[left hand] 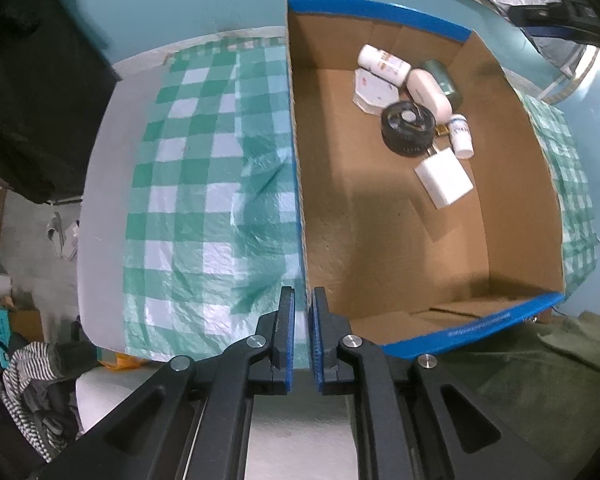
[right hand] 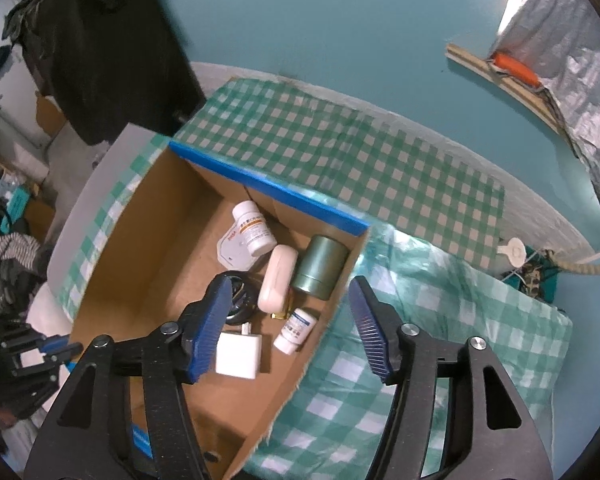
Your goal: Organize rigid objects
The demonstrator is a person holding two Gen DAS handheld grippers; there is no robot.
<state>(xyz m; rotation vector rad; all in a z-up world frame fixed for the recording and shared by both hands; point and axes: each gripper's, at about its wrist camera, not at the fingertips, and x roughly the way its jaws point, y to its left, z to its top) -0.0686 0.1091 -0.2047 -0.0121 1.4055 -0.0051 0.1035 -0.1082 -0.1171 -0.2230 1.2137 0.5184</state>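
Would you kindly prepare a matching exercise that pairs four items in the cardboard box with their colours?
Things:
1. canister
2. charger plug
3. round ring-shaped object
4. box rim tape

Colours:
a. black
b. blue
c. dull green
d. white

Pairs: 1-c, 2-d, 3-a, 4-b

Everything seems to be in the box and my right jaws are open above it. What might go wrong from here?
The left gripper is shut on the cardboard box wall; any pull could tip the box and roll the green canister and pill bottles. The right gripper hangs open over the white charger, so dipping down could knock it or snag the wall.
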